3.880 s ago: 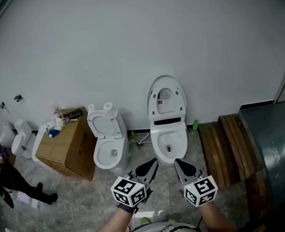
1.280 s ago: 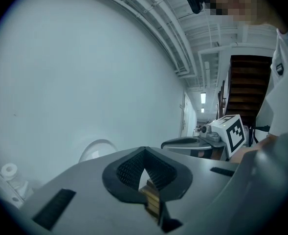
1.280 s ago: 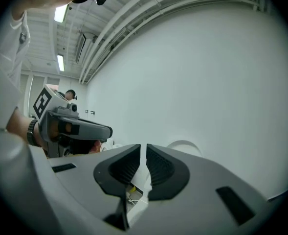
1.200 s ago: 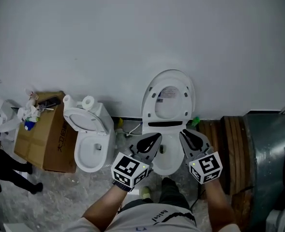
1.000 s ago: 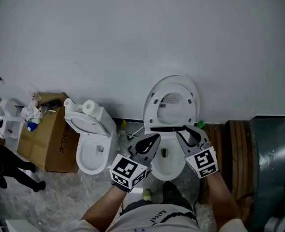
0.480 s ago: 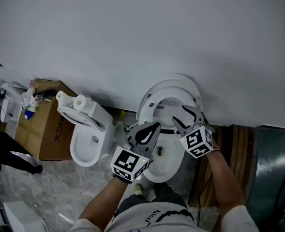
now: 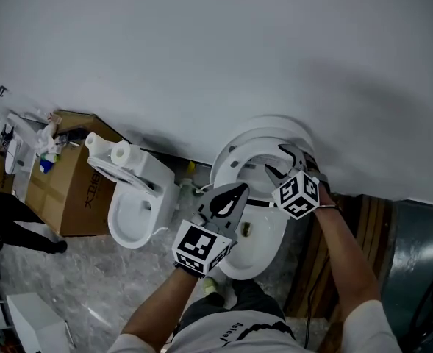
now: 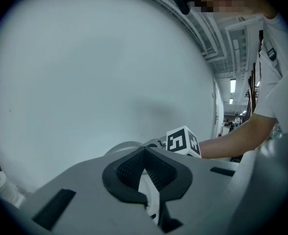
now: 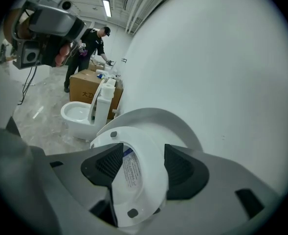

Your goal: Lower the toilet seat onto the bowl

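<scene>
Toilet seat, the white oval plastic ring (image 7: 229,159), stands raised against its white plastic lid (image 7: 275,127) by the pale wall (image 7: 201,50), well clear of the white ceramic bowl (image 7: 264,245) below, so nothing is lowered yet. In the head view, the right gripper (image 7: 281,162) is up at the seat's top edge. The left gripper (image 7: 234,192) hangs lower, over the bowl, touching nothing.

Over to the left gripper view: the left gripper (image 8: 144,168) has its dark pads drawn together at the tips with nothing between them. Bare wall lies ahead, and the right gripper's marker cube (image 8: 183,142) sits off to the side.

Now the right gripper view, and here's the action: the right gripper (image 9: 144,165) has just been spreading its jaws. They stand wide with the seat's rim (image 9: 139,190) between them, pads not pressing on it. This looks like the reach-and-grasp step. The next move, by the look of it, is to close on that rim, tip it forward and ease it down slowly so it doesn't slam.
</scene>
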The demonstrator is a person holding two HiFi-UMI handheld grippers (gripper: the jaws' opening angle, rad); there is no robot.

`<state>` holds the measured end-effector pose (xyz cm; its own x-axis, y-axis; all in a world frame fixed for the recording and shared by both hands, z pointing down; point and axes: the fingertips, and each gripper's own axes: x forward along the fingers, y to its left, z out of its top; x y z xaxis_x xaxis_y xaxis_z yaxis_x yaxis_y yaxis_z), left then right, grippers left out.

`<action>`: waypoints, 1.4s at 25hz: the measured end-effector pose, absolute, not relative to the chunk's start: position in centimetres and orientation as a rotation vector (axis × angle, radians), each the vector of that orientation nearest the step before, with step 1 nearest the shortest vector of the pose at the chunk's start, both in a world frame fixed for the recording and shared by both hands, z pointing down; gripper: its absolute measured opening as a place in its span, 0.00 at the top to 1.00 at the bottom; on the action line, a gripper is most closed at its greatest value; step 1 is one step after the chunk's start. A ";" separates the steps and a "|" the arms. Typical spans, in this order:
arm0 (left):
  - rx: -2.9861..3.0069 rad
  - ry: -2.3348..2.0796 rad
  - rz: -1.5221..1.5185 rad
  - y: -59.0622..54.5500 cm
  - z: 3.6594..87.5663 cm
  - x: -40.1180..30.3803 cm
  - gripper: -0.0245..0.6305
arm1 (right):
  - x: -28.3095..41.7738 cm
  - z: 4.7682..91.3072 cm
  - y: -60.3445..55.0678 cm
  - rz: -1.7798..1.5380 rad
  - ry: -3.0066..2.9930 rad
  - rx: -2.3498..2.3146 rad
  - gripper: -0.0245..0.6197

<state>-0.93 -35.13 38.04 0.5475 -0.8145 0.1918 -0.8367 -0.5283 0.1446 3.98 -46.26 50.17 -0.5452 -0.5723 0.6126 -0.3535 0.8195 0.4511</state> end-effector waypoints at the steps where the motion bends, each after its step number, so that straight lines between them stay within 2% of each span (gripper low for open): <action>1: 2.560 -1.396 0.147 -35.3 38.2 -1.0 0.95 | 3.9 50.6 -46.8 -0.353 -2.192 0.670 0.57; 18: 2.489 -1.431 0.163 -36.1 40.2 -2.7 0.95 | 3.4 55.8 -50.8 -0.434 -1.980 0.568 0.52; 30: 2.505 -1.401 0.152 -34.6 39.8 -2.1 0.95 | 3.7 53.6 -45.9 -0.347 -2.044 0.490 0.53; 35: 2.509 -1.382 0.157 -33.6 40.4 -1.5 0.95 | 3.9 52.8 -43.1 -0.223 -2.124 0.410 0.57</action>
<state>-1.52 -33.60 40.35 0.5384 -0.8126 0.2234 -0.8419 -0.5073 0.1838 3.87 -43.06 52.82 -0.5119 -0.3733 0.7737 -0.2047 0.9277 0.3121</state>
